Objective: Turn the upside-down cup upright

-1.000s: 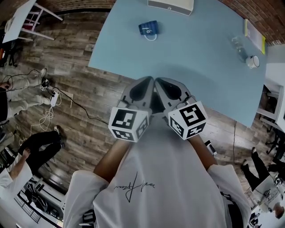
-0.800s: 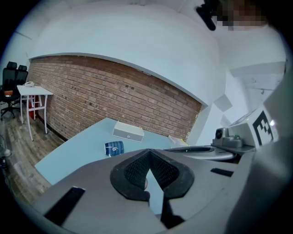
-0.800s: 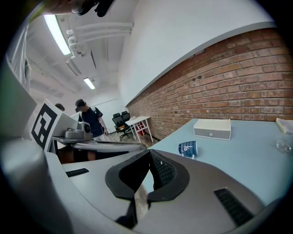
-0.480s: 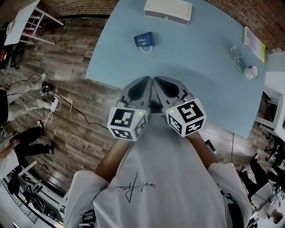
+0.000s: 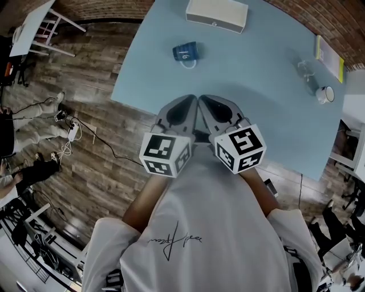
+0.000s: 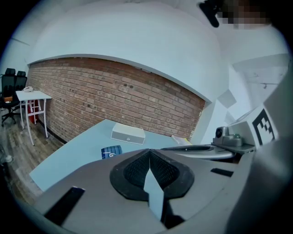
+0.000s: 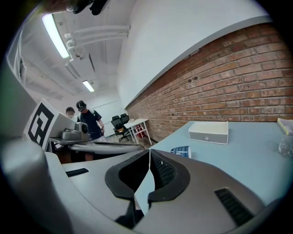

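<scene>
Holding both tools tucked in against the chest, side by side and short of the table's (image 5: 256,102) near edge. Left gripper (image 6: 149,151): shut tip to tip, with nothing between the jaws. Right gripper (image 7: 149,152): closed the same way and equally empty, marker cubes turned up toward the head camera.

Further out, past a broad stretch of bare blue tabletop, sits the blue cup (image 5: 185,52), well apart from both grippers and a little left of centre, handle loop turned toward the near side. Too small in every view to confirm the mouth-down pose, so taken on trust from the task. Beyond it, near the far edge, a white box (image 5: 217,14); off to the right, a clear vessel (image 5: 307,67) and a small white round item (image 5: 325,94), both well clear of the cup. Behind all that, a brick wall (image 6: 114,96).

Judged as the very start: no reach begun, no contact made. Next move probably calls for stepping or leaning in, extending one gripper across the table, parting its jaws wide enough for the cup's body, closing on the wall, then lifting and rolling the wrist before setting it down on its base. Worth minding the handle during the turn.
</scene>
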`<state>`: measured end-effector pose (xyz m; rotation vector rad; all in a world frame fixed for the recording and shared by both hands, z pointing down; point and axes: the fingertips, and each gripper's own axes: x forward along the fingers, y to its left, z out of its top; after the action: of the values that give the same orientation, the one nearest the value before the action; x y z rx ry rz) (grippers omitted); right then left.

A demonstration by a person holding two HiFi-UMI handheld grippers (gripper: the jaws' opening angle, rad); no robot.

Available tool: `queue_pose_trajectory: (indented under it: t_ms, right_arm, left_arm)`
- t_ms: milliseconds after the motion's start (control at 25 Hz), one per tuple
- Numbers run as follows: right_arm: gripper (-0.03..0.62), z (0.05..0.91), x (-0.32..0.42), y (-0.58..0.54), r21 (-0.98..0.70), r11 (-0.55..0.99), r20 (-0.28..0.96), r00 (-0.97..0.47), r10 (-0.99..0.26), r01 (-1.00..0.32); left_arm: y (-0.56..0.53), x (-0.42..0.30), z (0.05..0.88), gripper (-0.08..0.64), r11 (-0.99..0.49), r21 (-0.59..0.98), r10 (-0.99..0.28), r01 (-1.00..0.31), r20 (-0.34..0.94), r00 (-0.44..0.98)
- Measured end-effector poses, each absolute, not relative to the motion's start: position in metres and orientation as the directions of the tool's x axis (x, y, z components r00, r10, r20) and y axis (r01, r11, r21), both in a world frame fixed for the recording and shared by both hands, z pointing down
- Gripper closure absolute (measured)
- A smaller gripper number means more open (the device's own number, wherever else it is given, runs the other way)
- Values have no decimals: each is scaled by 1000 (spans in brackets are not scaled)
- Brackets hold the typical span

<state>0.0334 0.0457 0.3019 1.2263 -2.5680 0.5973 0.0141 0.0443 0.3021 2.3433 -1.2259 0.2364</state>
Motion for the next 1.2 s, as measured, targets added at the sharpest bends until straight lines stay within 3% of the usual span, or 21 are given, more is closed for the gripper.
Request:
queue_pose_trajectory:
  t_ms: [1200]
  right_arm:
    - [569,321,15,-10,-291,559,442,-627,-641,-776]
  left_arm:
    - [-17,-14,322,549,-448,397,-702,-801,398,590]
